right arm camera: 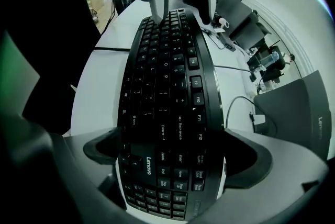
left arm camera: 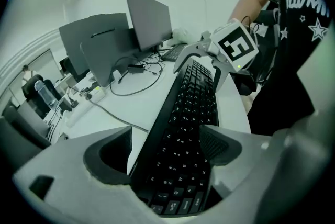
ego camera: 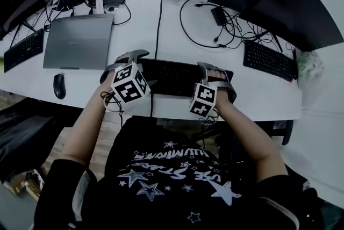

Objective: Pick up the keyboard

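Holding the black keyboard [ego camera: 172, 77] at its left end with the left gripper [ego camera: 131, 59], jaws pressed on its two long edges. Holding its right end, by the number pad, with the right gripper [ego camera: 217, 74], likewise clamped across the long edges. Held along the front edge of the white bench [ego camera: 269, 97], about midway, right of the closed grey laptop [ego camera: 78, 41] and the mouse [ego camera: 59, 85] near the front edge; cannot tell whether touching the surface.

- Keyboard [ego camera: 172, 77] on desk [ego camera: 269, 102], along near edge; its left end sits between left gripper [ego camera: 129, 62] jaws, right end between right gripper [ego camera: 215, 76] jaws.
- Laptop [ego camera: 78, 41] behind-left; mouse [ego camera: 59, 85] left.
- Second keyboard [ego camera: 269, 60] behind-right.
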Motion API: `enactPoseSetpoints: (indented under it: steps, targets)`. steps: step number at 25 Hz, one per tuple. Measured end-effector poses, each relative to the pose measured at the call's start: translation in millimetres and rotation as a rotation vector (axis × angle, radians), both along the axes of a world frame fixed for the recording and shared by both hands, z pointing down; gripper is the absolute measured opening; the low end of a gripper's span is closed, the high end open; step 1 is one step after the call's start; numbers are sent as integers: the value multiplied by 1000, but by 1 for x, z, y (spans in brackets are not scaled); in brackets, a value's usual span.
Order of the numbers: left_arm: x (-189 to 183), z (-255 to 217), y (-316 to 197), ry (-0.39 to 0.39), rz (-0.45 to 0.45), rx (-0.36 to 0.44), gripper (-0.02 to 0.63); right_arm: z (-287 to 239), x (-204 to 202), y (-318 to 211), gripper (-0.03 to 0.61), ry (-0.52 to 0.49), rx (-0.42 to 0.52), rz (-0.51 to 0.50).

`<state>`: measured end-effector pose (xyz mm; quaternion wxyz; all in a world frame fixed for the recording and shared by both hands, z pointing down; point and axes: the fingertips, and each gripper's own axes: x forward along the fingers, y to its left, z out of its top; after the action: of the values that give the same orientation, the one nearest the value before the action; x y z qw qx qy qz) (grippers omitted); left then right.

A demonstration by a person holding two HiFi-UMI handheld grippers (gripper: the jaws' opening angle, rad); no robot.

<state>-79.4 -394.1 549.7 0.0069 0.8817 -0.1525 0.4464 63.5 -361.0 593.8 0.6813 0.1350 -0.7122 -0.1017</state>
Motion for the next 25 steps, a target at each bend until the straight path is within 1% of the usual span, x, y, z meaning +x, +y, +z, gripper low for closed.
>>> enactPoseSetpoints:
  steps: [2,4,8,9,11,15,18,21,24,25]
  targets:
    - [5,0,2,-23,55,-18,402,-4,-1,1,574,-6,41,-5]
    - [11,0,7,-50,116,-60,402,-10,-4,3,574,-21,86,-5]
    - [15,5,20,-164,249,-163,401,-15,0,7,574,-24,190,-23]
    - [17,7,22,-181,277,-181,400,-16,1,8,574,-25,214,-28]
    - [22,8,26,-202,316,-202,400,-17,1,10,574,-25,259,-33]
    - [43,3,34,-205,410,-224,400,-18,2,14,574,-19,347,-47]
    - [41,15,48,-266,442,-301,400,-22,1,18,574,-38,402,-69]
    - [38,25,51,-305,447,-316,400,-24,0,22,574,-58,438,-87]
    - [27,34,58,-409,459,-331,397,-27,0,22,574,-64,466,-97]
    - [26,35,58,-427,462,-325,364,-28,1,22,574,-65,476,-102]
